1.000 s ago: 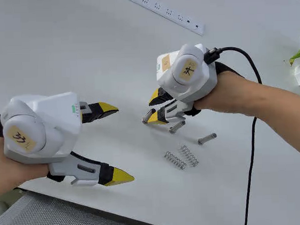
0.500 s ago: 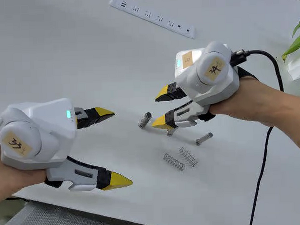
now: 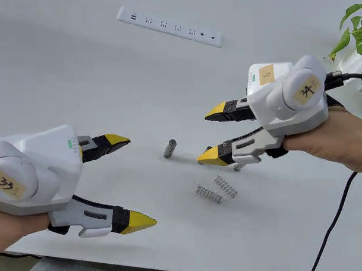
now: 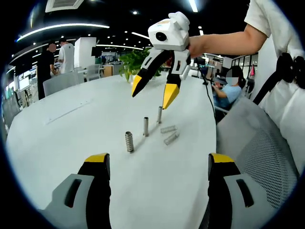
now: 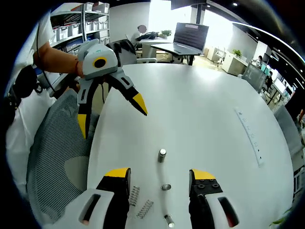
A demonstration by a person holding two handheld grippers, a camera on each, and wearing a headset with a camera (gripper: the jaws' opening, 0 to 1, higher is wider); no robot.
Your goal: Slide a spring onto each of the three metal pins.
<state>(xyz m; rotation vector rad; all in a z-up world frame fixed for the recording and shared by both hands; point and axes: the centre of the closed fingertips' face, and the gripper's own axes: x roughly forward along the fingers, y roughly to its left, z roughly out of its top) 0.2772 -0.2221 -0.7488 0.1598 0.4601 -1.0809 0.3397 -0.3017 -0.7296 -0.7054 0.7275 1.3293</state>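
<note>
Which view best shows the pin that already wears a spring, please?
The left gripper view: the sprung pin stands side-on, unobstructed, coils distinct. The head view shows it small, from above; the right gripper view, mostly its top.

L gripper point(image 3: 137, 180): jaws wide apart, empty, tips pointing right. R gripper point(image 3: 206, 136): jaws apart, empty, tips pointing left.

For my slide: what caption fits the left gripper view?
Open right gripper hovers over three pins; one wears a spring, two springs lie loose.
</note>
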